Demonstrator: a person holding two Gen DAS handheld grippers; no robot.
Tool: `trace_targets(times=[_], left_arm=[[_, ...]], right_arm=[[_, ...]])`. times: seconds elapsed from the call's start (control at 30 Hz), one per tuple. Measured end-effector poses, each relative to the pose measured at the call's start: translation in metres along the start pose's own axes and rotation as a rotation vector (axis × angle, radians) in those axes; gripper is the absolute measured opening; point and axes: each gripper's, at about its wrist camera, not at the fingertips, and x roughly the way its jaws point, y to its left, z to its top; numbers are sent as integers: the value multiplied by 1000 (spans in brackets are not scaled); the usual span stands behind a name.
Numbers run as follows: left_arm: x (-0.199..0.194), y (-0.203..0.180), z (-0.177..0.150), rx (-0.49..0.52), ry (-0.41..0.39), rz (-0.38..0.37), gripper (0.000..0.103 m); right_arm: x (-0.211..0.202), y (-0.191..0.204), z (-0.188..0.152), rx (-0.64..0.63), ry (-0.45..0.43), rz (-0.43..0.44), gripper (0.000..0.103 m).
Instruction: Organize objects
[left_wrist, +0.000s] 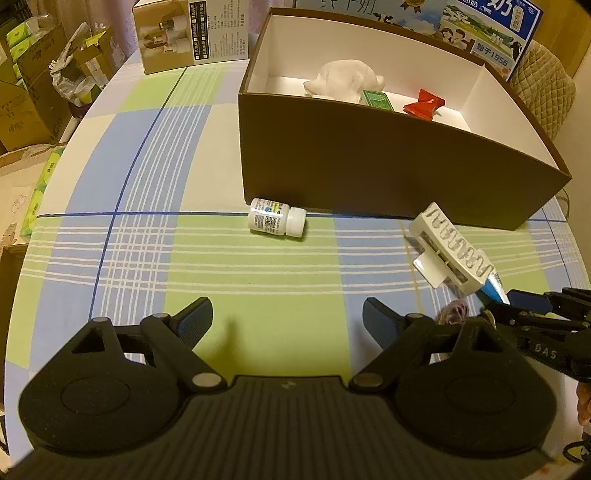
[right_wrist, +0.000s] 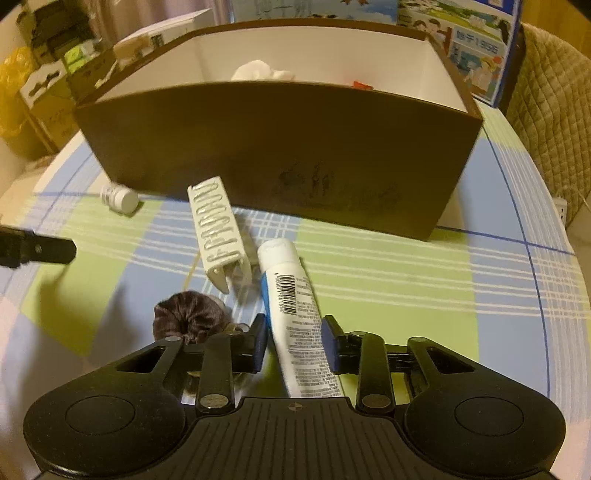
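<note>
Checked table (left_wrist: 147, 236): box (left_wrist: 369, 177), bottle (left_wrist: 277, 220), tube (right_wrist: 295, 314)

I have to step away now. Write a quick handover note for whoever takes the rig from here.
Left tool: open, empty, hovering over the tablecloth.
Right tool: open, straddling the white tube, not yet closed on it.
Done: white plush, green packet and red wrapper are in the brown box.
Left on the table: tube, white hair clip, dark scrunchie, pill bottle lying on its side by the box.
</note>
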Motion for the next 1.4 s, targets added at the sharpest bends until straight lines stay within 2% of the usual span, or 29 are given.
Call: trace_targets(times=[0.1,0.13,0.2,0.3,0.4,0.57,0.97,1.03,1.07,1.4], left_arm=[[4,2,2,-4,-2,-3,86],[5,3,2,-2,-2,-4,86],[8,3,3,4,-5,-4,86],[12,4,6,18,-19,-8,86],[20,4,13,52,-52,-4,86],[40,3,25,95,-106,-57,83],[74,9,37,131,-142,-30,58],[78,8,37,142,-131,-38,44],[79,8,36,150,-130,-38,42],[77,1,32,193,-125,-36,42]], right_arm=[[-2,-7,4,52,-10,15,17],[-3,-12,4,73,-8,13,10],[-2,-20,6,109,7,5,3],[-1,-28,7,155,18,25,3],[-1,-25,8,123,12,7,3],[2,-23,8,122,13,-3,4],[5,-21,12,124,11,-19,4],[4,-20,13,120,11,-20,4],[4,-20,13,119,11,-21,4],[6,-19,17,95,8,-31,4]])
